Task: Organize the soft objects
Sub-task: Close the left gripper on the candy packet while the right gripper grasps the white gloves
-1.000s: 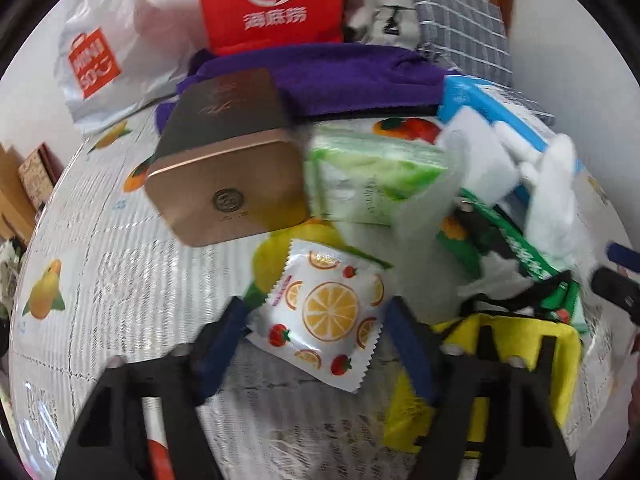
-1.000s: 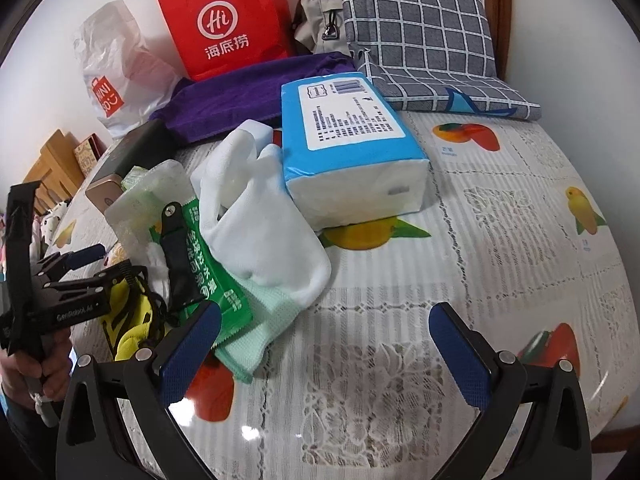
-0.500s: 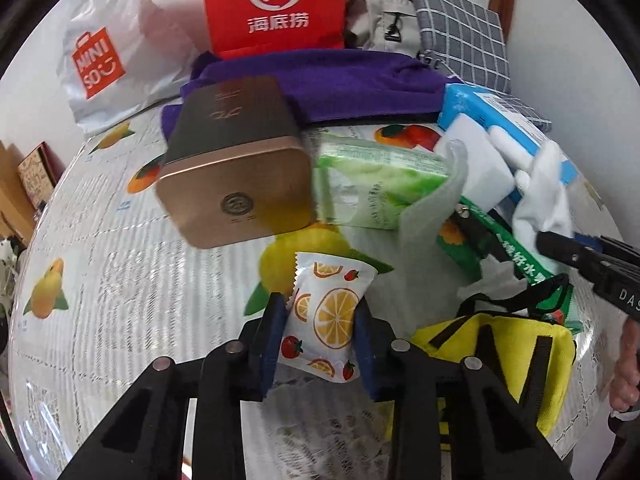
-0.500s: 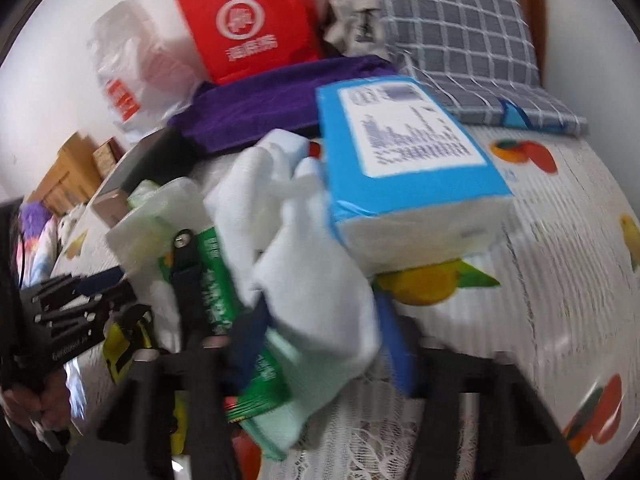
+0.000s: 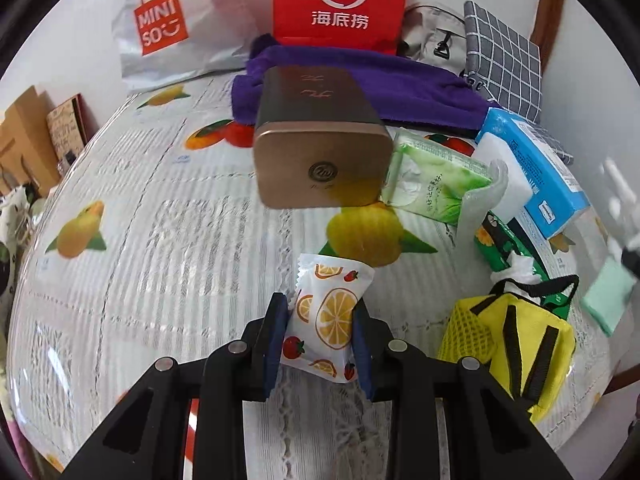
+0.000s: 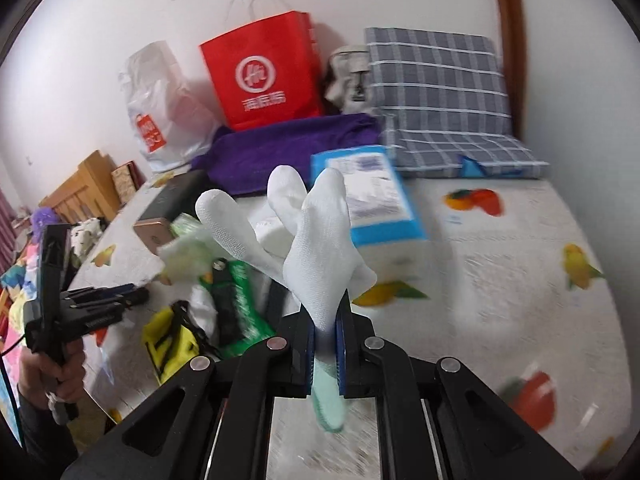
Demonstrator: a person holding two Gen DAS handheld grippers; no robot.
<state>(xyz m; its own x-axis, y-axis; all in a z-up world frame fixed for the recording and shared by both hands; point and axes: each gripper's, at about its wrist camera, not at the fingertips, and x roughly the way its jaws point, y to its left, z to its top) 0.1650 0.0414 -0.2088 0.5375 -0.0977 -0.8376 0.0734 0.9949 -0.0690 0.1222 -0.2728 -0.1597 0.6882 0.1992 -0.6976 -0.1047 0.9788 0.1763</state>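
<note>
My left gripper is shut on a small white packet printed with orange slices and strawberries and holds it just above the fruit-print tablecloth. My right gripper is shut on white socks with mint-green cuffs and holds them lifted above the table; the toes stick up in front of the camera. The socks also show blurred at the right edge of the left wrist view. The left gripper shows in the right wrist view.
On the table lie a bronze tin, a green tissue pack, a blue tissue pack, a yellow mesh pouch, a green packet and a purple towel. A red bag, a white bag and a checked cushion stand at the back.
My left gripper has closed on the orange-print packet and raised it slightly. My right gripper has closed on the white socks and lifted them off the pile.
</note>
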